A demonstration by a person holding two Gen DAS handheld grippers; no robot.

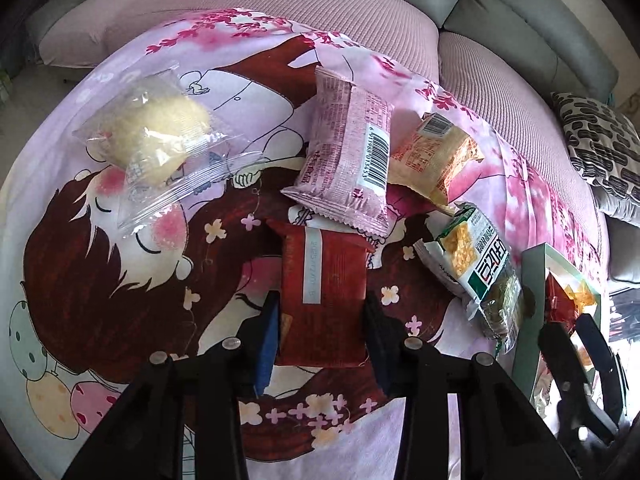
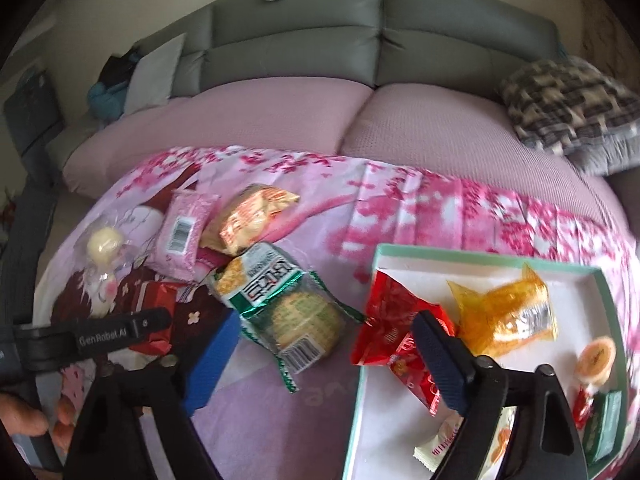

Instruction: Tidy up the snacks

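Left gripper: fingers spread, one on each side of the dark red snack packet, which lies flat on the cartoon-print cloth. Blue pad of the left finger sits just beside the packet's left edge, right finger just beside its right edge; cannot tell whether either pad touches yet. Not clamped.

Key relation: the packet's long axis runs straight away from the left wrist camera, in line with the fingers, so they bracket its short width. Near end lies deep between the fingers, far end pokes out toward the pink barcode packet. Judgement: closing from here should catch it across the narrow dimension; left gripper is clearly the nearer one.

Right gripper: fingers wide apart, holding nothing. It hovers over the gap between the green-and-white cracker pack and the mint-rimmed box, right finger over the box's near-left corner.

Box already holds a bright red wrapper, an orange wrapper and small items.

Loose on cloth: clear-bagged pale round cake, orange-yellow packet.

Judgement: sorting partway done; five packets remain outside the box.
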